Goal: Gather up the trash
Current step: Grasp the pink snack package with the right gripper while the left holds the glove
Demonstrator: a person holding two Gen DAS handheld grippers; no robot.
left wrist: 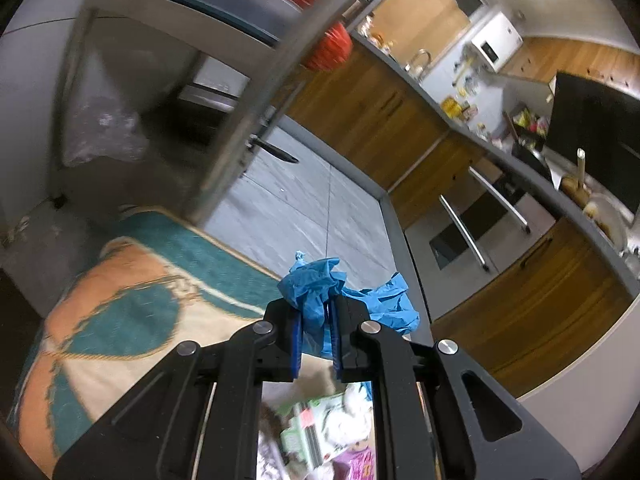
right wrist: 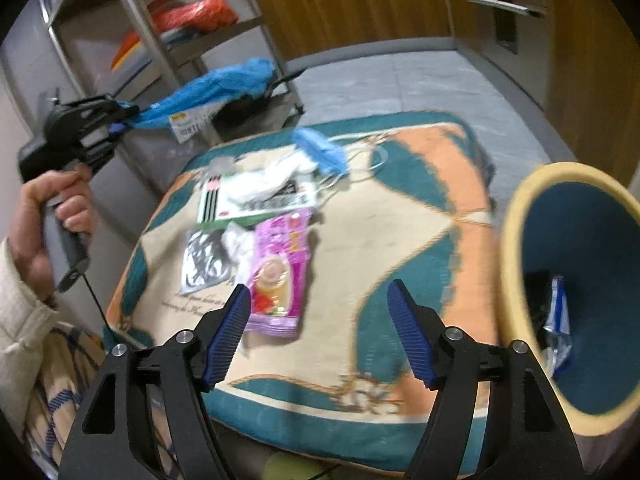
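Left gripper (left wrist: pixel 316 328): jaws clamped on a crumpled blue plastic glove (left wrist: pixel 320 292); the gripper is held up in the air at the far left, clear of the rug.
Blue plastic glove: thin, wrinkled, bright blue film; bunched between the blue pads, with loose folds spilling out above and to the right of the jaws. In the right wrist view it trails as a long blue streak from the left gripper (right wrist: pixel 116 114), with a white barcode label (right wrist: pixel 190 122) hanging beside it.
Left hand (right wrist: pixel 52 220): wrapped around the grip of the left gripper; cream padded sleeve at the wrist.
Right gripper (right wrist: pixel 320 320): jaws wide apart, holding nothing, hovering over the near edge of the rug.
Rug (right wrist: pixel 400 240): teal, peach and cream pattern; lies on grey floor tiles.
Remaining litter on rug: pink snack wrapper (right wrist: pixel 280 264), just beyond the right gripper's left fingertip; clear packet with black print (right wrist: pixel 206 260) touching its left side; green-edged printed packaging (right wrist: pixel 248 200) with white tissue on top; blue face mask (right wrist: pixel 322 150) at the far side.
Bin (right wrist: pixel 516 216): yellow rim, dark blue inside, at the near right, touching the rug's edge; a clear bag with blue print (right wrist: pixel 558 320) lies inside.
Metal shelf rack (right wrist: pixel 160 36): far left, holding an orange bag (right wrist: pixel 196 14).
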